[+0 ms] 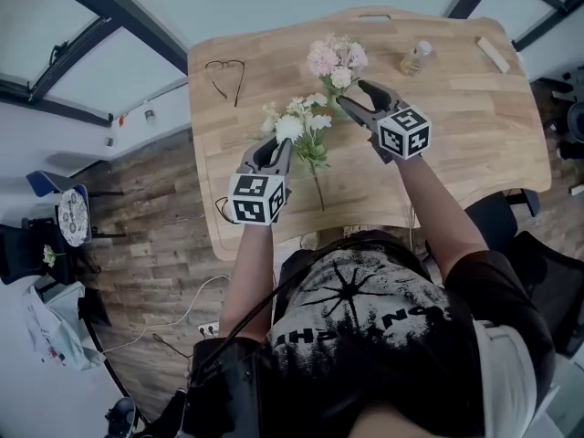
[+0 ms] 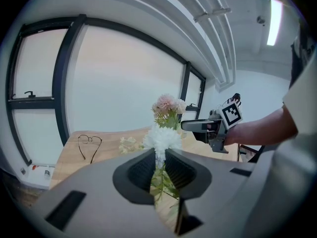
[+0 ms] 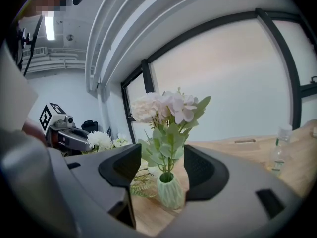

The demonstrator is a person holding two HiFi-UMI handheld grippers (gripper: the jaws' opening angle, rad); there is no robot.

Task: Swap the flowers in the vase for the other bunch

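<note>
L gripper (image 1: 276,149) clamped on white bunch (image 1: 301,128), R gripper (image 1: 356,96) jaws apart, pink-flower vase (image 3: 170,191) just ahead

1. The room is bright. Soft daylight comes in through the big windows (image 2: 124,78).
2. A long lamp (image 2: 273,29) on the ceiling glows very white.
3. The table (image 1: 456,135) has only faint, soft shadows.
4. The head view looks sharp.
5. Both gripper views bend round at the edges and have dark corners.
6. Things very close to those cameras look blurry.
</note>
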